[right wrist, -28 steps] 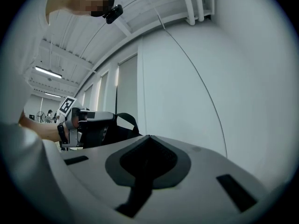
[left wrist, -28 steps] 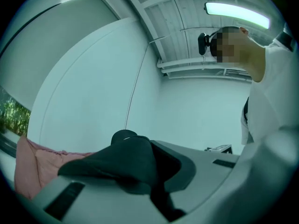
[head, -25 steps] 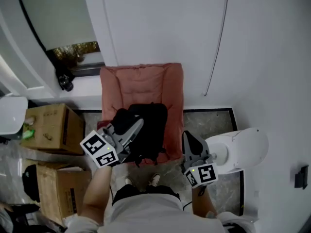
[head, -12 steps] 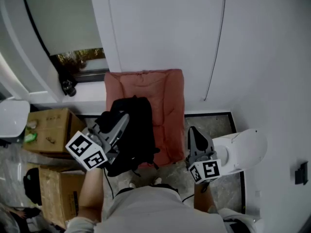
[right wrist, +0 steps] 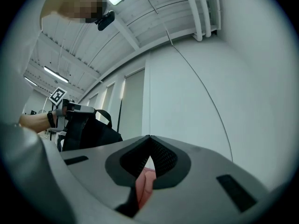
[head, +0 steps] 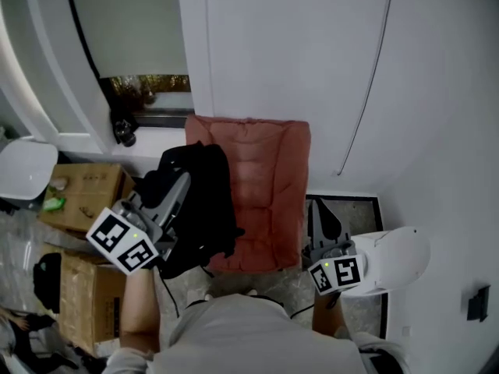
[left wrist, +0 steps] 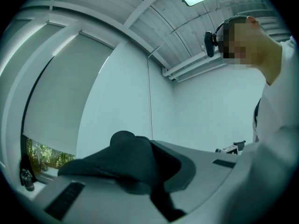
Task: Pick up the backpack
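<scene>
Jaws clenched on the backpack (head: 204, 209) at left, empty at right

Jaws of our left gripper (head: 181, 185) pinch black fabric (left wrist: 124, 157), as only its own view shows; strap or fold, we cannot tell. From the head view we see the backpack hanging from it at the left edge of the pink chair (head: 269, 185). Our right gripper (right wrist: 148, 141) has its tips together, holding nothing.

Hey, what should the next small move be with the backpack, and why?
Probably lift the backpack a little higher and clear of the pink chair: the left gripper is shut on its top fabric, and in the head view it hangs low across the chair's left edge.
</scene>
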### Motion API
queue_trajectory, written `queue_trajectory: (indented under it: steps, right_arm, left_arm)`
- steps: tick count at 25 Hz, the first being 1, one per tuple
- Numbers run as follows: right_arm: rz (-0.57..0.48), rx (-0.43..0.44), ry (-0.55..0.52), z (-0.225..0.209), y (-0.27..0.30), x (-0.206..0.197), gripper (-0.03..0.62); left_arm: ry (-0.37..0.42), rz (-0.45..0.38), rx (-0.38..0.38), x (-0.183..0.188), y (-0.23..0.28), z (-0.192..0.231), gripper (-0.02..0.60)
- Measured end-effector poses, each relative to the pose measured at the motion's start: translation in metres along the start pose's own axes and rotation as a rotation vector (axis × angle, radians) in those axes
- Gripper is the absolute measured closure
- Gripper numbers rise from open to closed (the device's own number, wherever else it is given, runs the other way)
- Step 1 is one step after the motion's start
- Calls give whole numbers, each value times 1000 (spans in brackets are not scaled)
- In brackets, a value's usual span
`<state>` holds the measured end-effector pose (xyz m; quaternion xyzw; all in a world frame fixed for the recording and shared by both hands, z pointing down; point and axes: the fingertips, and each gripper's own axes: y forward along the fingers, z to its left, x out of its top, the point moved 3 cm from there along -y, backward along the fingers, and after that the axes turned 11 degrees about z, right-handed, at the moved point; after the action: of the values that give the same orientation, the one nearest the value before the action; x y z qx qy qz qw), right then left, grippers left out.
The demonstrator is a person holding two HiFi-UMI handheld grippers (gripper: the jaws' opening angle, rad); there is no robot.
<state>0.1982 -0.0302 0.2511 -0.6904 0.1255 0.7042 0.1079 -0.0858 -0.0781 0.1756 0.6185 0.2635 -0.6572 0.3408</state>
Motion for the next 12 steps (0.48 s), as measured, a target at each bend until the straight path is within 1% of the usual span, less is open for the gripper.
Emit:
queue_trajectory:
  steps: [3, 6, 9, 12]
  right_arm:
    - [-18, 12, -6, 1, 7, 5, 572]
    - [-13, 10, -10, -4, 11, 4, 572]
    - [-11, -17, -15, -17, 11, 5, 572]
    - [-21, -52, -18, -33, 10, 10, 572]
  left_arm:
    - [13, -16, 46, 10, -16, 7, 566]
    - [19, -25, 116, 14, -32, 16, 566]
    - [46, -26, 205, 14, -44, 17, 565]
    - [64, -14, 268, 13, -54, 17, 566]
